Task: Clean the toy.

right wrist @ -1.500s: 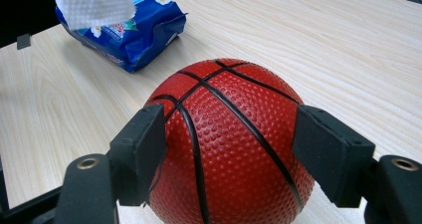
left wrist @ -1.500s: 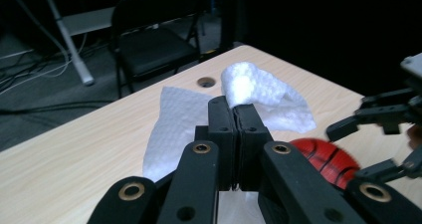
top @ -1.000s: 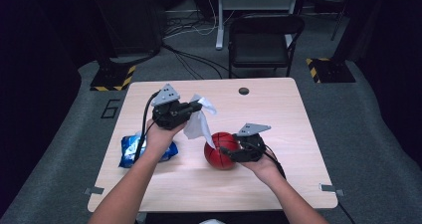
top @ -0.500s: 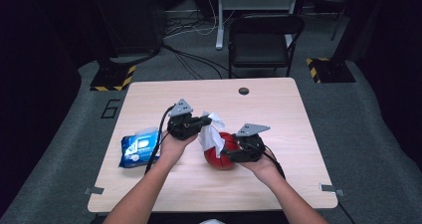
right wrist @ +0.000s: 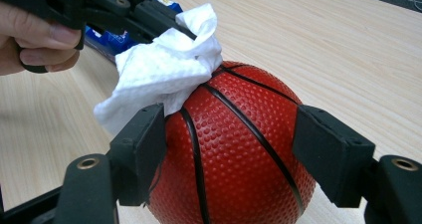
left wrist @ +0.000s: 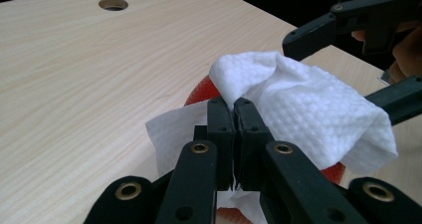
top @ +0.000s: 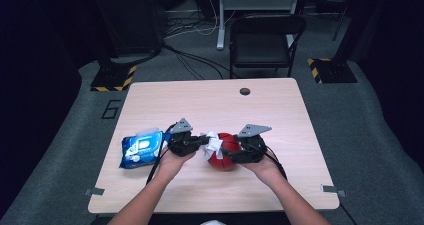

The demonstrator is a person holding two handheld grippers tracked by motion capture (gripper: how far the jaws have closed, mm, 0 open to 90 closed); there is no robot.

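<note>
A red ball (top: 225,155) patterned like a basketball rests on the wooden table (top: 210,105). My right gripper (top: 234,152) is shut on the ball (right wrist: 234,149), one pad against each side. My left gripper (top: 204,140) is shut on a white wipe (top: 213,145) and presses it onto the ball's upper left. In the left gripper view the jaws (left wrist: 234,104) pinch a fold of the wipe (left wrist: 298,109), with a sliver of the ball (left wrist: 199,92) behind it. The right gripper view shows the wipe (right wrist: 159,69) draped over the ball's top.
A blue pack of wipes (top: 141,147) lies on the table, left of my left hand. A round cable hole (top: 244,91) sits near the table's far edge. A black folding chair (top: 267,40) stands beyond the table.
My left gripper has come down and to the right with the wipe, from above the table near the pack onto the ball. The right gripper and ball have stayed put.
</note>
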